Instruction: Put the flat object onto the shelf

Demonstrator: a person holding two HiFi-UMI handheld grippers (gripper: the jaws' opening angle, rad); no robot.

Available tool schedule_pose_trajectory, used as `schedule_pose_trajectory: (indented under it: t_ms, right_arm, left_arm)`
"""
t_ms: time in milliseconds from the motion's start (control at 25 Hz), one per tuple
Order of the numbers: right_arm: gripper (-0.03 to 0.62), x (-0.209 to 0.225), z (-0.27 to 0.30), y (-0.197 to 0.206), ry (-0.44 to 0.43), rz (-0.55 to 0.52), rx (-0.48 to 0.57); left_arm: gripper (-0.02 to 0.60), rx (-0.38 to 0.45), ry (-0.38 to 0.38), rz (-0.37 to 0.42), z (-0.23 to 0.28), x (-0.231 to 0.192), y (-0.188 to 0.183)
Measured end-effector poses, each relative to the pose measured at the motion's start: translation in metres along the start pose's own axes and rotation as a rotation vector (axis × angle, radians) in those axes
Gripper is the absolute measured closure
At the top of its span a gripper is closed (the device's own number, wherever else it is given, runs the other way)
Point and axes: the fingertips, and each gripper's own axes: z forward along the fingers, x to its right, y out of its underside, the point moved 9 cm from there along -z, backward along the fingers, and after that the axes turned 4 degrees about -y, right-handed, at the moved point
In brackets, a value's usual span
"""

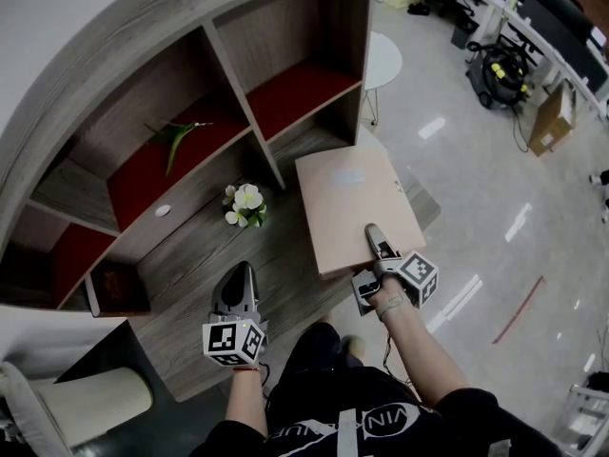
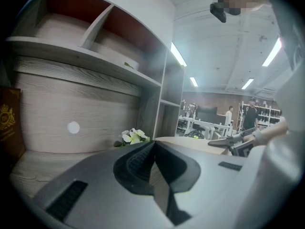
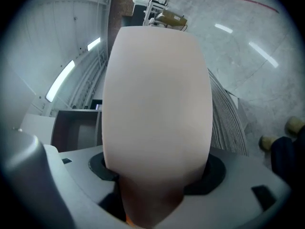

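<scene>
- Wood-grain counter, head view: right gripper clamps the flat board by its near edge, above the right end.
- Only the left gripper view shows the left gripper with jaws pressed together, empty.

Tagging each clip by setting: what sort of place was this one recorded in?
Most likely an open-plan office or lab. A curved wooden shelf unit stands in the foreground, rows of desks with monitors run along the far side, and a wide glossy floor lies between them.
</scene>
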Motion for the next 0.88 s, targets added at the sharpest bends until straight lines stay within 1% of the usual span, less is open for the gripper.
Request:
schedule_pose_trajectory:
  t_ms: [80,160,280,400,680,720,800,880]
  right_arm:
    - [0.24,0.0,-0.002,-0.001,0.01,-0.001,-0.047]
    - [0.218,-0.001,-0.004,0.0,-0.001,-0.027,-0.113]
    - [0.171,-0.006,-0.006,0.006,-0.06,-0.085,-0.247]
    - [0.171,-0.008,-0.011,0.013,-0.124,-0.165,-0.419]
    - [0.155,-0.009,-0.026,0.025,-0.171,-0.533,-0.778]
    - [0.154,-0.008,-0.028,0.027,-0.164,-0.595,-0.831]
    - [0.154,-0.002,-0.033,0.031,-0.12,-0.726,-0.924]
    - [0.165,0.007,-0.036,0.032,-0.063,-0.818,-0.969]
  left_arm:
    - [0.577,0.001,0.004,-0.001,0.0,0.001,0.0]
    - [0.577,0.0,0.008,-0.003,0.0,0.002,0.0]
    - [0.577,0.0,0.014,-0.012,0.001,0.003,0.0]
    - [0.577,0.0,0.019,-0.048,0.001,0.004,0.003]
    - [0.577,-0.004,0.029,-0.069,-0.002,0.005,0.007]
    - [0.577,-0.004,0.028,-0.074,-0.003,0.004,0.008]
    - [0.577,-0.004,0.024,-0.081,-0.006,0.003,0.009]
    - [0.577,-0.004,0.021,-0.085,-0.007,0.002,0.01]
